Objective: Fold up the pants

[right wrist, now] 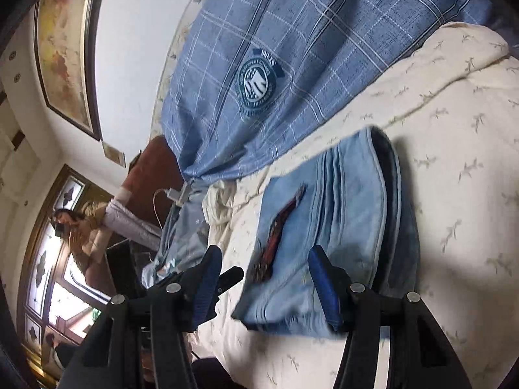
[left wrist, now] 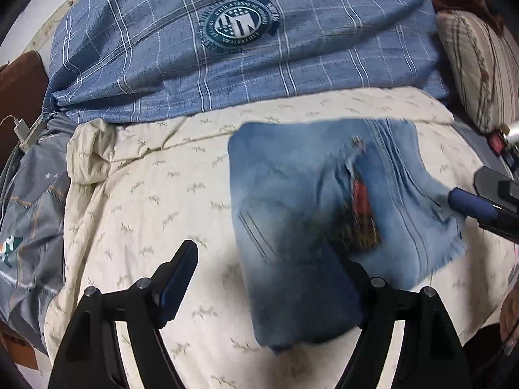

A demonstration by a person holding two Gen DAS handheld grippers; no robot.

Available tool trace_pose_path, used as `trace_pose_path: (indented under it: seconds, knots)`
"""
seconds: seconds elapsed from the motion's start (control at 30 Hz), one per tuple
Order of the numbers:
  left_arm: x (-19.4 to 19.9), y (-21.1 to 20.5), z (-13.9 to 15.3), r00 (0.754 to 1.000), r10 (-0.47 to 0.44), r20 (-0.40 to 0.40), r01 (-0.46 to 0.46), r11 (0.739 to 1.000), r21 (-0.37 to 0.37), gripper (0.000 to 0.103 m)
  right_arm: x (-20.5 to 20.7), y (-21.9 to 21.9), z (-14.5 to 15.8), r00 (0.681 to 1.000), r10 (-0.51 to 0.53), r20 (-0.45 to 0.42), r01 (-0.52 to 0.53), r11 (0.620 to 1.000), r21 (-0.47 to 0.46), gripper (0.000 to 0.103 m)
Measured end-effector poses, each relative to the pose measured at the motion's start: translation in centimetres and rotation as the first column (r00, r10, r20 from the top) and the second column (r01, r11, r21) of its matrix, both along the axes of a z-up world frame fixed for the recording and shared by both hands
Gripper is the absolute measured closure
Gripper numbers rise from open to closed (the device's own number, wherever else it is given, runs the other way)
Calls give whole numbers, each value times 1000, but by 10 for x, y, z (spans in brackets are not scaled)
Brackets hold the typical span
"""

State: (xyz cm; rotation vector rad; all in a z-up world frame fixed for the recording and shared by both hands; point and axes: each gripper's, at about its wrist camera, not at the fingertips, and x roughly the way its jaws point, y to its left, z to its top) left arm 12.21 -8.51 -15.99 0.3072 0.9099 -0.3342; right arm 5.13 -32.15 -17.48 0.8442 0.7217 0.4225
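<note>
Bed scene — cream quilt (left wrist: 155, 194), blue plaid duvet (left wrist: 227, 74) behind the pants (left wrist: 292, 201).
Pants folded, light denim, red patch up; left gripper (left wrist: 269, 278) and right gripper (right wrist: 264, 278) both parted, holding nothing.

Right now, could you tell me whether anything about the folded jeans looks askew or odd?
The jeans lie folded on the cream quilt, but the frayed hem corner sticks out at one side, making the bundle uneven.

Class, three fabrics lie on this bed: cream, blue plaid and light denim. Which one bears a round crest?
The blue plaid quilt at the far side carries the round teal-and-white crest; the cream leaf-print sheet and folded light-blue denim pants do not.
</note>
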Motion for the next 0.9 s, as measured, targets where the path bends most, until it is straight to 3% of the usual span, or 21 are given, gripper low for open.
trace_pose_path:
  seconds: [0.17, 0.27, 0.4, 0.5, 0.6, 0.77, 0.9]
  knots:
    - [-8, -8, -22, 1000, 13, -13, -12, 999, 45, 23, -4, 1, -21, 994, -20, -104, 15, 999, -43, 44]
    - [-11, -14, -32, 1000, 19, -4, -19, 997, 76, 23, -6, 3, -32, 989, -29, -146, 16, 996, -88, 50]
    - [-10, -16, -38, 1000, 27, 15, -28, 995, 91, 23, -7, -1, -43, 983, -69, -167, 54, 994, -95, 71]
    - [-11, -16, -40, 999, 30, 23, -32, 996, 86, 22, -6, -10, -54, 973, -100, -208, 86, 993, -78, 94]
    - [-14, -11, -34, 998, 51, 20, -52, 997, 55, 22, -8, -16, -57, 974, -101, -204, 99, 995, -20, 94]
    - [-24, 0, -22, 997, 68, 34, -69, 998, 12, 23, -20, -5, -30, 987, -113, -119, 99, 988, -118, 90]
    - [-38, 9, -4, 993, 71, 90, -71, 997, -2, 23, -32, -1, -8, 991, -131, -27, 126, 983, -130, 87]
